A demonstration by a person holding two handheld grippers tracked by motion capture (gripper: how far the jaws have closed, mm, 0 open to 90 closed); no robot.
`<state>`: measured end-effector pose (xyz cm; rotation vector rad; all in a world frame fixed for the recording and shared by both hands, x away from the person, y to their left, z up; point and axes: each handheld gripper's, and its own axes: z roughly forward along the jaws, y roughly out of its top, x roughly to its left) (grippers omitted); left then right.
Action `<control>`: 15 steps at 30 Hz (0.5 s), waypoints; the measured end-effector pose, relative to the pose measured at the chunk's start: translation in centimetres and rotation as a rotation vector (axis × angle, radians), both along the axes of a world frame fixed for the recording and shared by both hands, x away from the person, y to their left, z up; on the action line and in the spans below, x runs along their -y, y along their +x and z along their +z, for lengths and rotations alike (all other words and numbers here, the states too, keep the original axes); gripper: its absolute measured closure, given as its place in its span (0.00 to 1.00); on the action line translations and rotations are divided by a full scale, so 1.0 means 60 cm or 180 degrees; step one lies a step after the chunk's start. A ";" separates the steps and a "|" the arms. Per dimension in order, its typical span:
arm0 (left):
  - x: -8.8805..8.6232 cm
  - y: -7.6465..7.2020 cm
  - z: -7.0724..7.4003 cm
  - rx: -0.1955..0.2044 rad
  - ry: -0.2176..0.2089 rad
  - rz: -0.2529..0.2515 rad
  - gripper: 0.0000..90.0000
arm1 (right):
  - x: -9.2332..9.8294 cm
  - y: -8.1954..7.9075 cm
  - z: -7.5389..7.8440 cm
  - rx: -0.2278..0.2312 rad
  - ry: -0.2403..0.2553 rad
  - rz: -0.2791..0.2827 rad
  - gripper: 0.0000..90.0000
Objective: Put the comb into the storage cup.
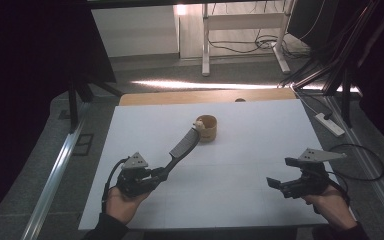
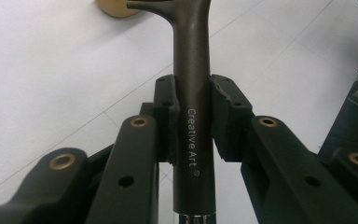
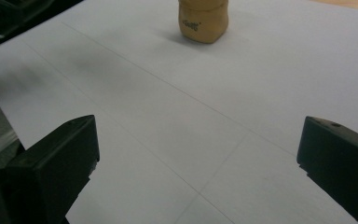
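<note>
My left gripper (image 1: 155, 176) clamps the dark spatula (image 1: 182, 146) by its handle; its blade reaches ahead of my fingers to the wooden cup (image 1: 207, 129), perhaps touching something pale at the rim. My right gripper (image 1: 279, 177) gapes wide, empty.

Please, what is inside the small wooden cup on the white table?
A small pale object sits at the rim of the wooden cup, where the head of the dark utensil reaches. The cup wall and the utensil hide anything deeper.
</note>
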<state>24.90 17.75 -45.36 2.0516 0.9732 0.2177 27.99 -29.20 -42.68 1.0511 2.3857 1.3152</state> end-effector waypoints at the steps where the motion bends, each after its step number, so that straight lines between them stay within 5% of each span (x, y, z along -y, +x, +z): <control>1: 0.002 0.000 0.000 0.0002 -0.0001 -0.0012 0.80 | -0.001 0.002 0.001 -0.0023 0.0041 0.0013 0.00; 15: 0.022 0.001 -0.001 0.0130 -0.0014 -0.0174 0.80 | -0.011 0.021 0.024 -0.0096 0.0268 0.0076 0.00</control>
